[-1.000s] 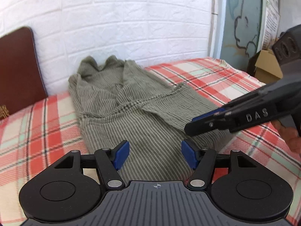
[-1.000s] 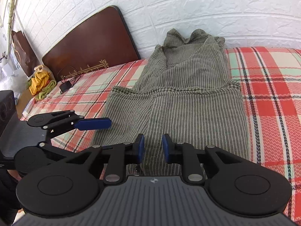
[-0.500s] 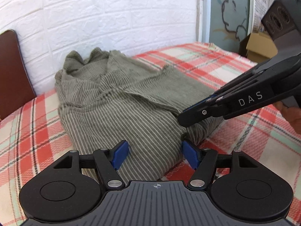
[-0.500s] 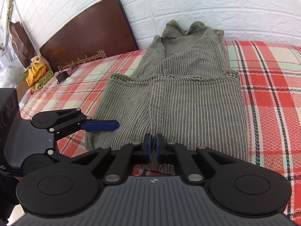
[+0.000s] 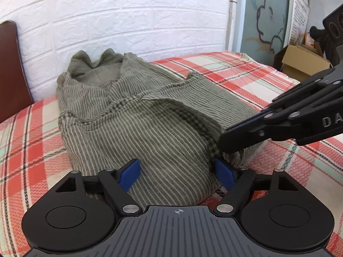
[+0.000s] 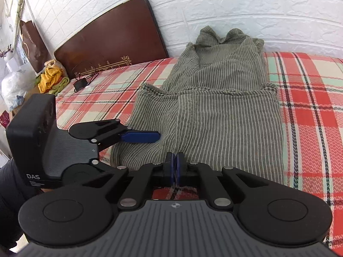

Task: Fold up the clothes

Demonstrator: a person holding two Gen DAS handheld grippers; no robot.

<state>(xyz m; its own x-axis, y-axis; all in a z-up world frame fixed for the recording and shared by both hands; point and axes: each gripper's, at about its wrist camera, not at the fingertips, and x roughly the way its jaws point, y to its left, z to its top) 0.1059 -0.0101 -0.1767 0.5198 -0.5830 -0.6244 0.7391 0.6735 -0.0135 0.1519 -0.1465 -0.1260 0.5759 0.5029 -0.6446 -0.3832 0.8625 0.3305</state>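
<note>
Now right claw (image 6: 175, 167) tight on striped garment (image 6: 214, 117).

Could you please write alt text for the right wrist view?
The right gripper has its jaws shut on the near hem of a striped green garment lying on a plaid bedspread. The left gripper hovers over the garment's left edge, jaws opening.

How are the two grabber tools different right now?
The left gripper has its jaws wide and opening, with the striped garment lying between them unpinched. The right gripper has its jaws shut on the garment's near edge. The left sits nearer the garment's left side, the right near its middle. Both are black with blue pads and point down at the plaid bed.
</note>
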